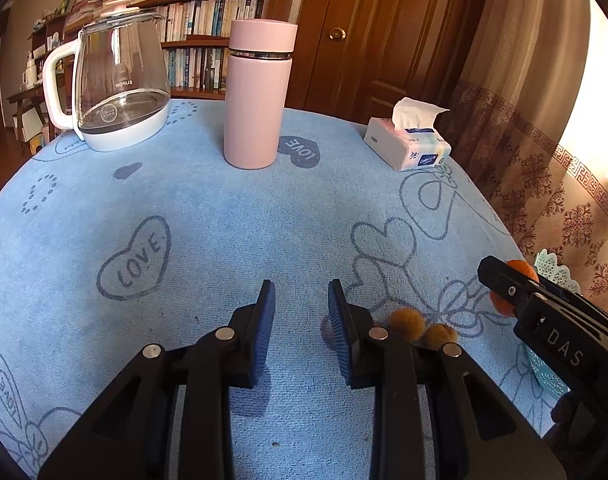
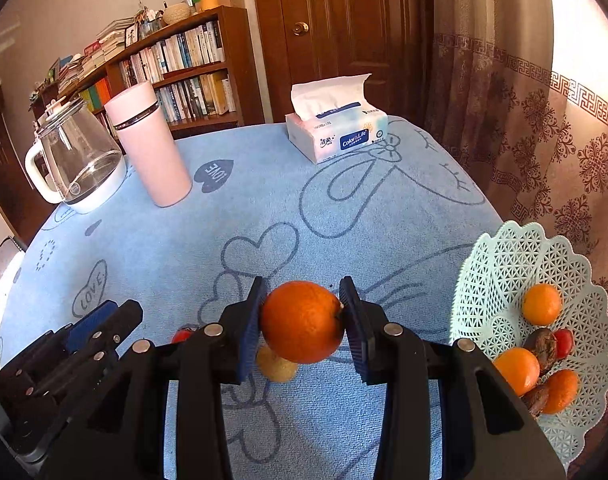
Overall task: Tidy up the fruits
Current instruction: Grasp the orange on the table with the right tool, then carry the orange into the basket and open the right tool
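Beneath the gripped orange, yellowish fruit half hidden, red fruit barely visible

Glass kettle and pink thermos upright, side by side on blue-clothed bench. Tissue pack apart. Bookshelf behind.

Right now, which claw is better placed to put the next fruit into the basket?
The right claw. It is shut on the orange, and the mint basket lies just to its right. The left claw is open, holds nothing, and sits farther from the basket.
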A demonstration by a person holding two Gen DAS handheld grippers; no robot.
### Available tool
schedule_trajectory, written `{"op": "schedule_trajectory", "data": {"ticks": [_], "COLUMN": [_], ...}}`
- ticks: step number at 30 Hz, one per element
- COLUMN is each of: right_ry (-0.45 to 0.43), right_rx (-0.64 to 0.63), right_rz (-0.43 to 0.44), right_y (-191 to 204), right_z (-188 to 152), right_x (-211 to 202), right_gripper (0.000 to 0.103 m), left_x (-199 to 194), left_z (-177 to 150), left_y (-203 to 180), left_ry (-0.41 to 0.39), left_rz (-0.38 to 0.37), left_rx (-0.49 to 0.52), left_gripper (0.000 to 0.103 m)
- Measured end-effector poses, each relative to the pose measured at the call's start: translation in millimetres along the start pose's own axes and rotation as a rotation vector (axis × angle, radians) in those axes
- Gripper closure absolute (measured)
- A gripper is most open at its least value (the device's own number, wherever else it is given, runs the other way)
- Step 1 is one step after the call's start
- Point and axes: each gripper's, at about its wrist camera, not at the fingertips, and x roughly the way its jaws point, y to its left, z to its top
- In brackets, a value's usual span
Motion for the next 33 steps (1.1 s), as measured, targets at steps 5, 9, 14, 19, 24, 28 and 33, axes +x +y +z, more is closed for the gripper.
{"op": "schedule_trajectory", "data": {"ticks": [5,9,14,19,24,28,33], "right_ry": [-0.023,-0.039,-0.030,-0.016,0.016,0.038,0.035], "right_rx": [0.056,0.086,0.145,0.199,0.246,0.268,0.281], "right_rz": [-0.013,-0.045,-0.088,-0.129,-0.145,-0.146,-0.145], "right_y": [-23.3,-43.9,-76.2,-105.1,-125.6,-131.9,-133.9], "right_z": [4.0,6.2,3.5,-2.5,-8.8,-13.3,-14.6], "right_x": [-15.5,-24.2,-26.3,-24.6,-16.3,-10.4,-10.6], "right_gripper": [0.064,0.064,0.064,0.064,0.064,0.064,0.063], "left_x": [-0.6,-2.1,-1.9,-2.0,-1.5,-1.5,-1.2], "left_z": [-0.6,-1.5,-1.3,-1.6,-2.3,-2.4,-3.1], "left_y": [-2.2,-5.0,-4.9,-5.0,-6.0,-6.0,-6.4], "left_ry": [0.000,-0.002,-0.002,-0.002,-0.002,-0.002,-0.002], "left_rz": [-0.001,-0.004,-0.006,-0.006,-0.005,-0.005,-0.005], "left_rx": [0.005,0.015,0.016,0.019,0.023,0.023,0.026], "left_gripper": [0.075,0.075,0.075,0.075,0.075,0.075,0.075]}}
